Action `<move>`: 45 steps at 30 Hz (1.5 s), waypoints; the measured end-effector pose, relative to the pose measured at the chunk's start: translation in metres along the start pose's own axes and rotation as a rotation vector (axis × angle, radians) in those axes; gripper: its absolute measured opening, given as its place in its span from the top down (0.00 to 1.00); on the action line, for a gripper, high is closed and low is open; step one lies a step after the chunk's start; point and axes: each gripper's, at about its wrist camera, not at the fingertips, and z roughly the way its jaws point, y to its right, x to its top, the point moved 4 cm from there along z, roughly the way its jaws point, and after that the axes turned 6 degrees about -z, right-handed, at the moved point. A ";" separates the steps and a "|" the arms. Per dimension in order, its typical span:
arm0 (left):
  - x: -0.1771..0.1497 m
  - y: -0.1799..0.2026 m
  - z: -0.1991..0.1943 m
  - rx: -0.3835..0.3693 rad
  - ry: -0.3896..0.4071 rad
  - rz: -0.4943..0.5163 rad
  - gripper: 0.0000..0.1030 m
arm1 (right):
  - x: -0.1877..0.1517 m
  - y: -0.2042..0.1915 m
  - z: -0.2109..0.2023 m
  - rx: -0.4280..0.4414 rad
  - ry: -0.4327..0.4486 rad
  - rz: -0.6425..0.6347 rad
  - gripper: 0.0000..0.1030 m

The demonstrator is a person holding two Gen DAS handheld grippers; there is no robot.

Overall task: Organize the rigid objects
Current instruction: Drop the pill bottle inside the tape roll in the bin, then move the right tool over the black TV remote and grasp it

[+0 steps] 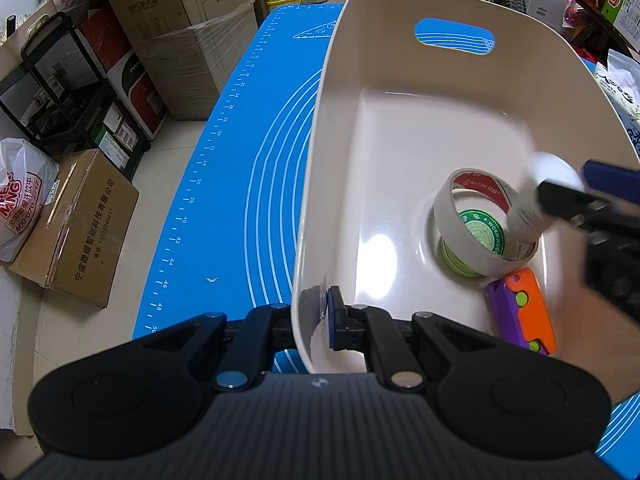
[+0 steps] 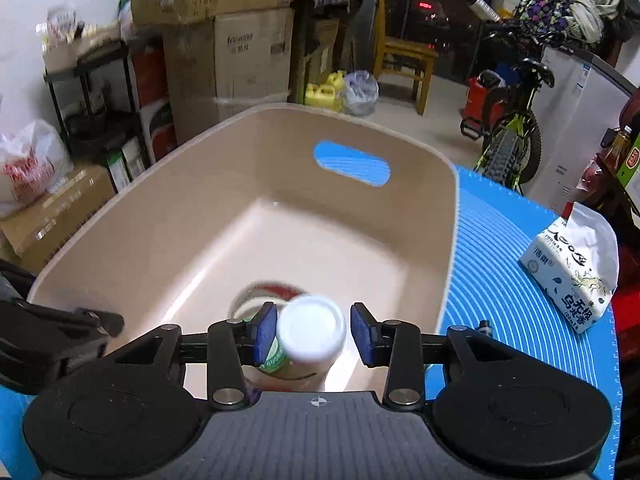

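Note:
A beige plastic basin (image 1: 400, 128) with a handle slot stands on the blue mat (image 1: 248, 168). My left gripper (image 1: 316, 320) is shut on the basin's near rim. In the basin lie a roll of tape (image 1: 476, 220) over a green-labelled disc, and an orange and purple toy (image 1: 524, 312). My right gripper (image 2: 314, 334) hangs over the basin (image 2: 200, 220) with its jaws apart. A white-capped bottle (image 2: 310, 332) sits between its blue pads (image 2: 266, 330), touching the left one only. In the left wrist view the bottle (image 1: 532, 204) is blurred above the tape.
A tissue pack (image 2: 572, 276) lies on the mat (image 2: 500, 280) right of the basin. Cardboard boxes (image 1: 180, 32), a black rack (image 1: 60, 92) and bags stand on the floor to the left. A bicycle (image 2: 512, 120) and a wooden chair (image 2: 404, 60) stand beyond the table.

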 end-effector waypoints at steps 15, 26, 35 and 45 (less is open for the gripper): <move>0.000 0.000 0.000 0.000 0.000 0.000 0.90 | -0.042 0.105 -0.068 -0.122 0.133 0.247 0.36; 0.000 0.001 0.000 0.002 0.000 0.001 0.90 | -0.137 0.157 -0.024 -0.192 -0.109 0.390 0.36; 0.000 0.001 0.000 0.005 0.000 0.004 0.90 | -0.153 0.167 -0.016 -0.129 -0.091 0.506 0.36; 0.000 0.001 0.000 0.004 0.000 0.003 0.90 | -0.151 0.152 -0.001 -0.062 -0.112 0.548 0.35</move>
